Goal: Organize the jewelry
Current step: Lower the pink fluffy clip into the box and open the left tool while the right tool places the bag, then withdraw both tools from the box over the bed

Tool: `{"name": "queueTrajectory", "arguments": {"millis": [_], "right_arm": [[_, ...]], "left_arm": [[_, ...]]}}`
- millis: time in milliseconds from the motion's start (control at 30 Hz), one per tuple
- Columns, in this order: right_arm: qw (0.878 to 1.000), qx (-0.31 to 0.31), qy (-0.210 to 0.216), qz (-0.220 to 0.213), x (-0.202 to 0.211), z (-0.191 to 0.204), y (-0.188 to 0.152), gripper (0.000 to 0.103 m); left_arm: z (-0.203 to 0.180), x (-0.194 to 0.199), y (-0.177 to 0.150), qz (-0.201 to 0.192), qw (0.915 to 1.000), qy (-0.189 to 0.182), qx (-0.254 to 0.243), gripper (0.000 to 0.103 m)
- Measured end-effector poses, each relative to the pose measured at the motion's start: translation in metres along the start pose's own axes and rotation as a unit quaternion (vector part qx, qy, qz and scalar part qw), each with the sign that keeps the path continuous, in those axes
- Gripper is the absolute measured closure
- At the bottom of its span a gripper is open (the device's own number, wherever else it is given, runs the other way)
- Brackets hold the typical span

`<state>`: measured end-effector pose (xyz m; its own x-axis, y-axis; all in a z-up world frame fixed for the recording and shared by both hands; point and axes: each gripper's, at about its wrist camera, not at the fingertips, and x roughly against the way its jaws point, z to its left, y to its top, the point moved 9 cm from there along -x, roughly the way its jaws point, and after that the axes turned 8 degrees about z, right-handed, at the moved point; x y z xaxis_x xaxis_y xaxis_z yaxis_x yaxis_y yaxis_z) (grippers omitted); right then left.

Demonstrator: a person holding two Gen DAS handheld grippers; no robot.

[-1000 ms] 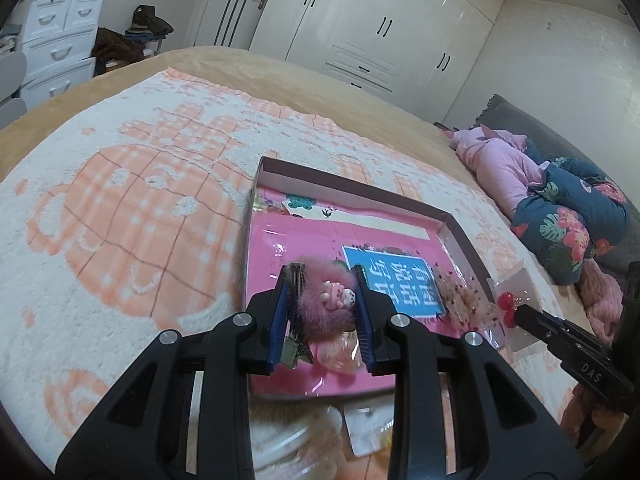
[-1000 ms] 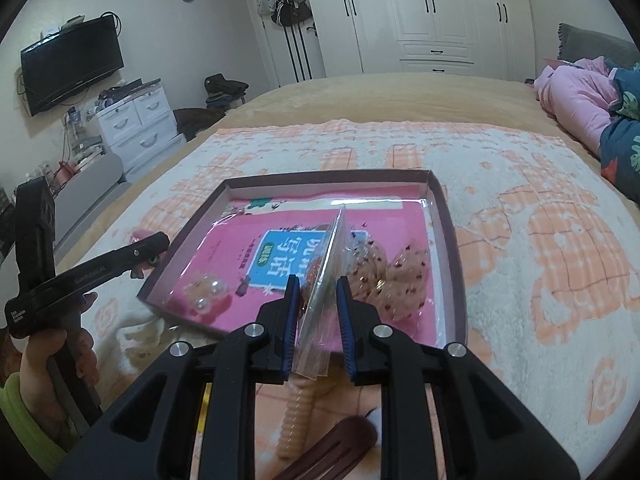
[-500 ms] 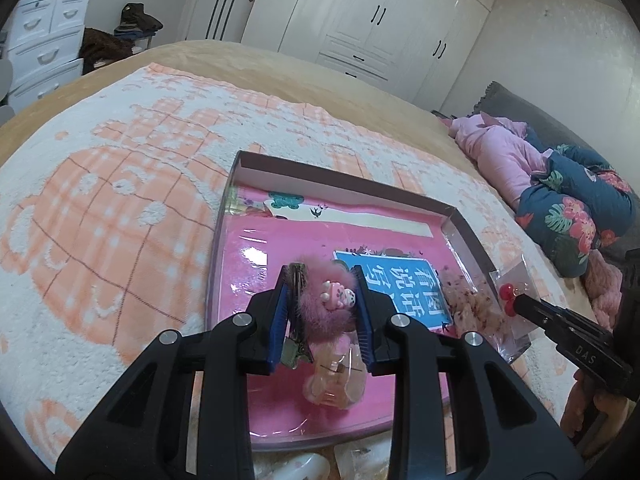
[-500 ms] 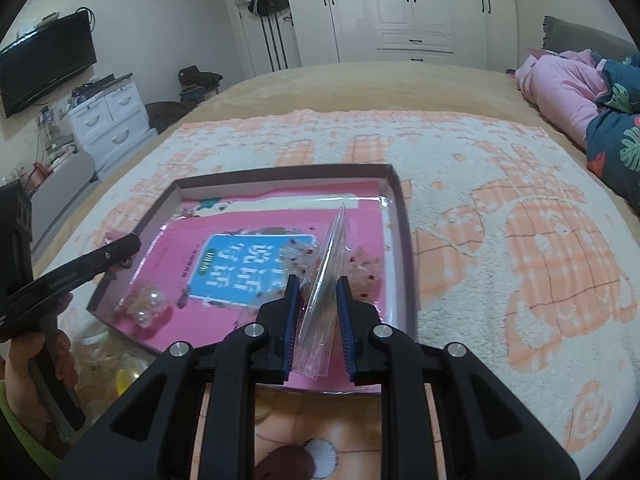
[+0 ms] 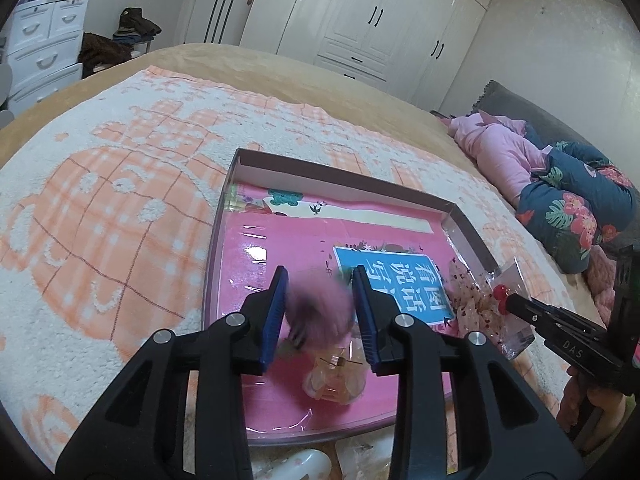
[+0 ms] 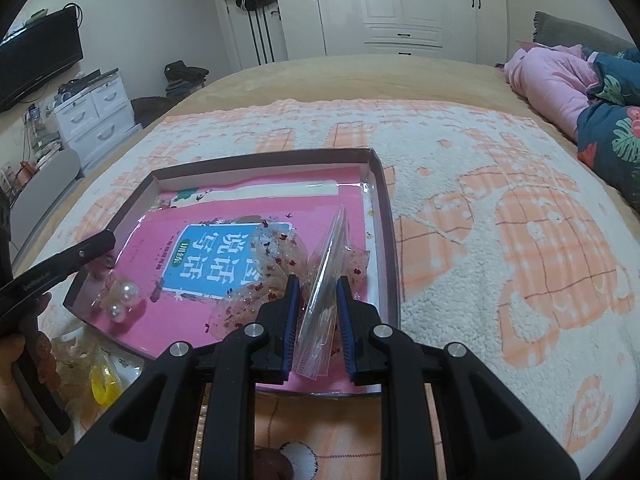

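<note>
Bedroom: white wardrobes along the far wall, a bed [image 6: 360, 80] spread with a white-and-peach fleece blanket [image 6: 500, 220]. On the blanket lies a shallow cardboard box lid [image 6: 386, 216] lined with a pink book [image 5: 288, 248] under glossy film.

Left claw [image 5: 318, 312]: jaws opening, a pink furry hair clip [image 5: 320, 310] between the blue pads [image 5: 274, 312], blurred. It sits over the near part of the lid. Just below it, on the pink cover, a small clear packet with pearl pieces [image 5: 336, 380].

Right claw [image 6: 318, 316]: pads clamped on a clear zip bag [image 6: 324, 280], held edge-on and upright over the lid's right near corner. A sheer bow speckled with red [image 6: 276, 256] lies in the lid just beside the bag; I cannot tell whether it touches it. Two pearl ornaments [image 6: 122, 300] rest at the lid's left near corner.

Outside the lid, at the near left: more clear packets, one with something yellow [image 6: 102, 384]. Pink and floral bedding [image 6: 580, 92] is heaped at the far right.
</note>
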<state>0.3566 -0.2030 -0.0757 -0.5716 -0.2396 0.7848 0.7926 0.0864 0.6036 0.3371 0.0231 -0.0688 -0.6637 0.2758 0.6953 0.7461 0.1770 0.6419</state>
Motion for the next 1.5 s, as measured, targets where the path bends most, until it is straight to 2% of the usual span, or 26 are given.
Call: {"name": "queueTrajectory", "arguments": {"millis": [600, 733, 900, 967, 1100, 1233, 1500], "right_arm": [[1.000, -0.023, 0.002, 0.004, 0.006, -0.011, -0.011, 0.080], [1.000, -0.028, 0.001, 0.000, 0.012, -0.012, -0.015, 0.069], [1.000, -0.027, 0.001, -0.011, 0.026, -0.010, -0.017, 0.063], [1.000, -0.026, 0.002, -0.018, 0.035, -0.008, -0.018, 0.055], [0.999, -0.019, 0.004, -0.029, 0.050, -0.003, -0.019, 0.050], [0.999, -0.012, 0.009, -0.039, 0.065, 0.005, -0.023, 0.044], [0.999, -0.004, 0.019, -0.051, 0.089, 0.018, -0.032, 0.040]], "left_arm": [[0.007, 0.036, 0.000, -0.037, 0.9992, 0.012, 0.002, 0.049], [0.010, 0.046, -0.001, -0.046, 0.9988, 0.014, 0.008, 0.043], [0.009, 0.059, -0.003, -0.055, 0.9983, 0.015, 0.011, 0.034], [0.008, 0.065, -0.003, -0.059, 0.9981, 0.015, 0.012, 0.030], [0.005, 0.078, -0.004, -0.067, 0.9975, 0.013, 0.013, 0.019], [0.001, 0.090, -0.007, -0.077, 0.9969, 0.014, 0.011, 0.012], [-0.003, 0.116, -0.013, -0.093, 0.9955, 0.013, 0.011, 0.011]]}}
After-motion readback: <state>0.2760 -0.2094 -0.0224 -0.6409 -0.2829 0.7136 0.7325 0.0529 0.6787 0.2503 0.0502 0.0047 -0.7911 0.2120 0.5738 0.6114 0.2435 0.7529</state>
